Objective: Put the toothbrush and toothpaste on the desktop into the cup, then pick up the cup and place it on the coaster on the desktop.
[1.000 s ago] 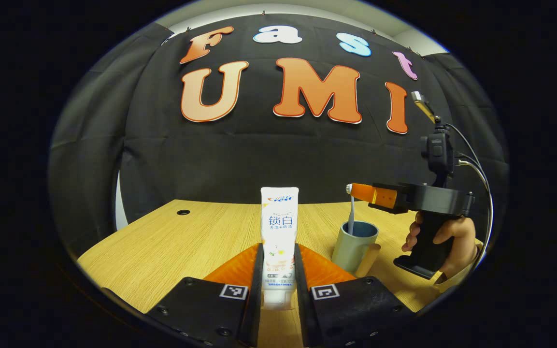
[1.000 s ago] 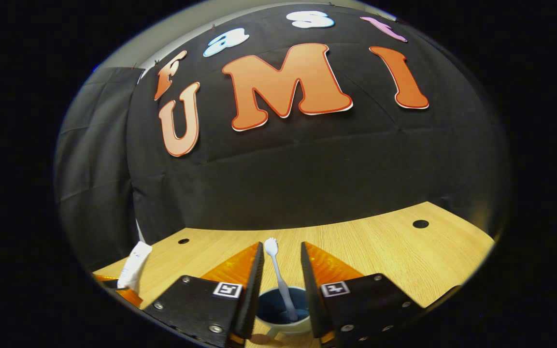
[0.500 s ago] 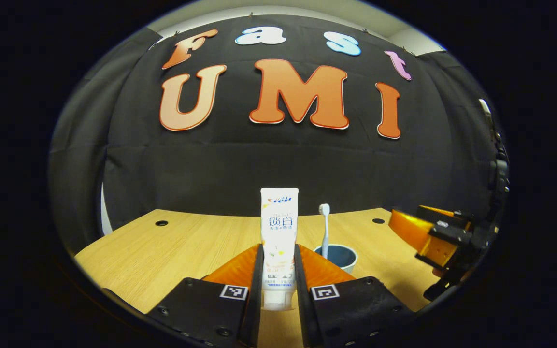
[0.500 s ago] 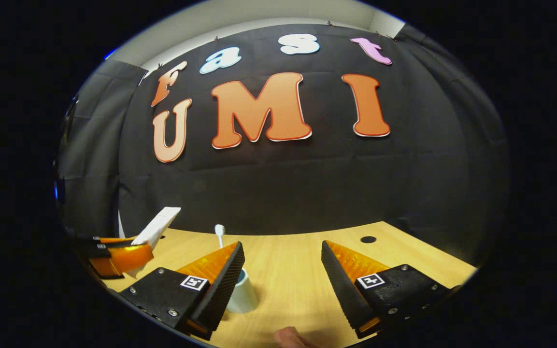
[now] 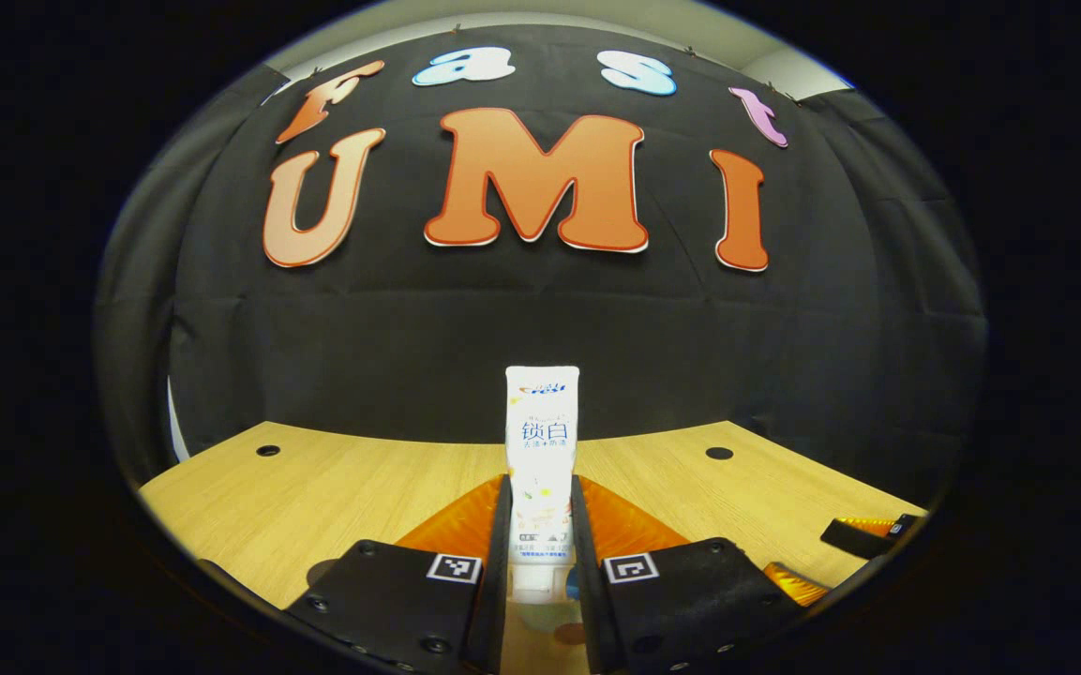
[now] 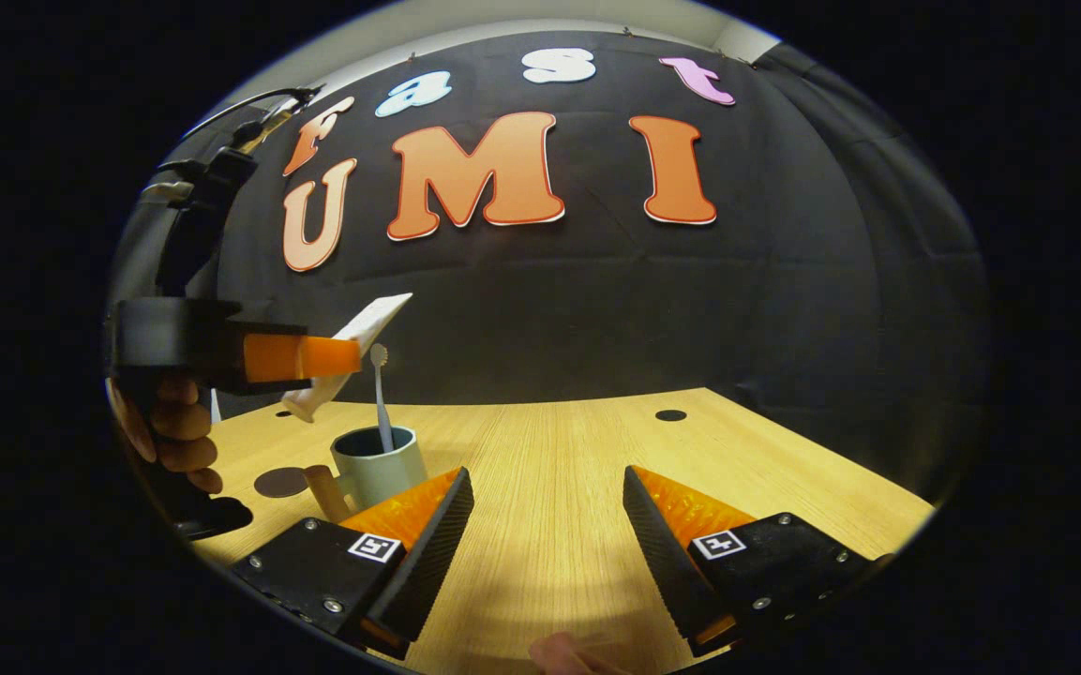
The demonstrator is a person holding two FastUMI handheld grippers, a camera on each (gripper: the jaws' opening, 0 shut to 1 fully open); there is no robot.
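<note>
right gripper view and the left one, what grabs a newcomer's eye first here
The white toothpaste tube stands out first, clamped upright between the left gripper fingers. In the right gripper view it hangs tilted just above the grey-green cup, where a toothbrush already stands, with a dark round coaster beside it. The right gripper is wide open over the wooden desktop.

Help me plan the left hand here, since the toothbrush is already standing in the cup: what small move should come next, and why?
Probably lower the toothpaste into the cup, cap end first. The left gripper has its jaws clamped on the tube, and in the right gripper view it hangs tilted just above the cup's rim, beside the toothbrush. The right gripper is open and off to the side.
</note>
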